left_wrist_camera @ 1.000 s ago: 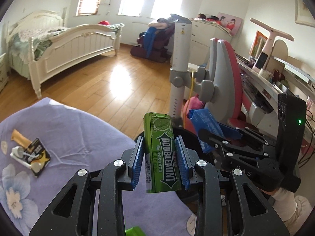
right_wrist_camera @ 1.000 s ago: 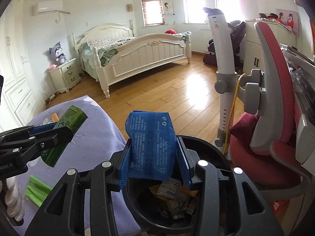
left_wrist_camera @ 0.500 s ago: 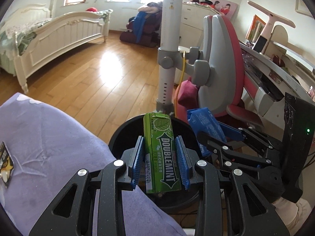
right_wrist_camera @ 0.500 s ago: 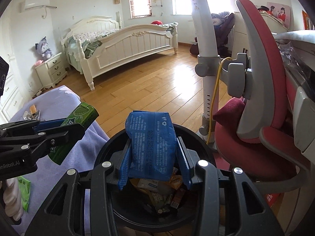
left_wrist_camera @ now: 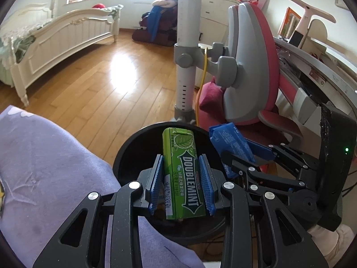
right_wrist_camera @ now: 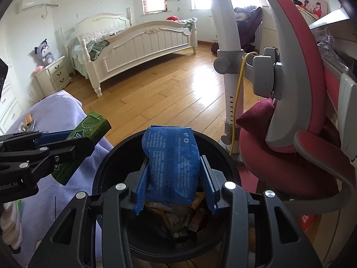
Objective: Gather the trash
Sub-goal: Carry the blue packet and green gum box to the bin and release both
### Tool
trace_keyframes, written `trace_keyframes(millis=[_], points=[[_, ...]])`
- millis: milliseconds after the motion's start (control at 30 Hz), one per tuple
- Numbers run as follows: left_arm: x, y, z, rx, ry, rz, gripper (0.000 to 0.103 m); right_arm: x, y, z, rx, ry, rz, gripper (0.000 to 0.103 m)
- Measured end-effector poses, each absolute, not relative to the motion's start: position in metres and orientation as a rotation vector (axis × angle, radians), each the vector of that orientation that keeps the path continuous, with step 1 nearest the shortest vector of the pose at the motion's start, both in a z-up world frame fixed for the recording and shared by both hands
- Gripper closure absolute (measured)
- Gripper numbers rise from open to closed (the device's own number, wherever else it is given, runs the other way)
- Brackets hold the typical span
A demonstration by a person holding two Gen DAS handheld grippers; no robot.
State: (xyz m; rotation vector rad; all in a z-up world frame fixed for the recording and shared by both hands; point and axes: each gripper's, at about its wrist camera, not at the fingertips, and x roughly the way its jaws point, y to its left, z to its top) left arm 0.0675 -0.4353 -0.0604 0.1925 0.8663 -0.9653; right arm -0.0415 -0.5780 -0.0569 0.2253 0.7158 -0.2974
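the left gripper pinches a green doublemint gum pack between its blue fingers, the pack standing roughly upright in the grip, its top reaching out over the black trash bin. the right gripper has its fingers pressed on a blue wrapper, held right above the bin's mouth, where other wrappers already lie in the bottom. the bin stands on the wood floor just beside the purple-covered surface, with the pink chair near on the far side.

the step in hand looks like the drop. to do it well, each item should hang fully inside the rim before the fingers spread. the wrapper seems well centred, so it can go first. the gum pack sits nearer the rim on the surface side in the right wrist view, so it is wise to carry it a little further over the opening. the two grippers are close together; spreading one at a time avoids a knock. the wrapper is light and may cling to a pad, so open wide.
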Motion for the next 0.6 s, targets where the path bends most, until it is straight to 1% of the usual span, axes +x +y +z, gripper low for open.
trace_keyframes(millis=[600], points=[[0.067, -0.45, -0.069, 0.219, 0.893, -0.965, 0.07, -0.041, -0.586, -0.066, 0.247, 0.743, -0.302, 0.06]])
